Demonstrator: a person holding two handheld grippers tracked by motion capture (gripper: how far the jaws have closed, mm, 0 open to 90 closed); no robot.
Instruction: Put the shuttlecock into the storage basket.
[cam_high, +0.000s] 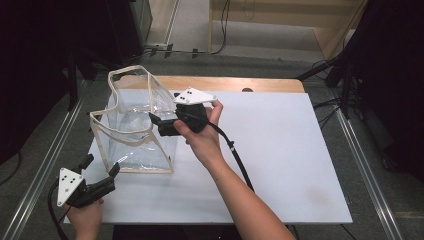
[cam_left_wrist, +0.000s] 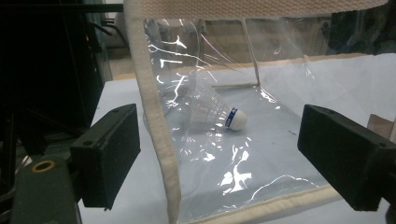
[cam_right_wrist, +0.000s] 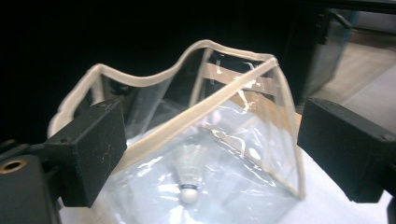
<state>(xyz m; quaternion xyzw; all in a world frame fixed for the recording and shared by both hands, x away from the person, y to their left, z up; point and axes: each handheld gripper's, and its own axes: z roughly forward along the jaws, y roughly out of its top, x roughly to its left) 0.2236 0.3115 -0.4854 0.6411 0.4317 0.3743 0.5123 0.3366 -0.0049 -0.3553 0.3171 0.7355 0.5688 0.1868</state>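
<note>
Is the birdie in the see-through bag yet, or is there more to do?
Yes: the shuttlecock lies inside the clear bag. The right gripper sits at the bag's rim, jaws open, nothing between them. The left gripper waits open beside the bag. Only backing away looks left.

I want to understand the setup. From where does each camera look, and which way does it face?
High view: above the person's side, facing forward and down on the table; forearms, hands, left gripper, right gripper.
Left gripper view: low beside the clear bag, along its own open jaws.
Right gripper view: above the bag's rim, looking down between its own open jaws.
Both gripper views share the shuttlecock inside the bag.
</note>
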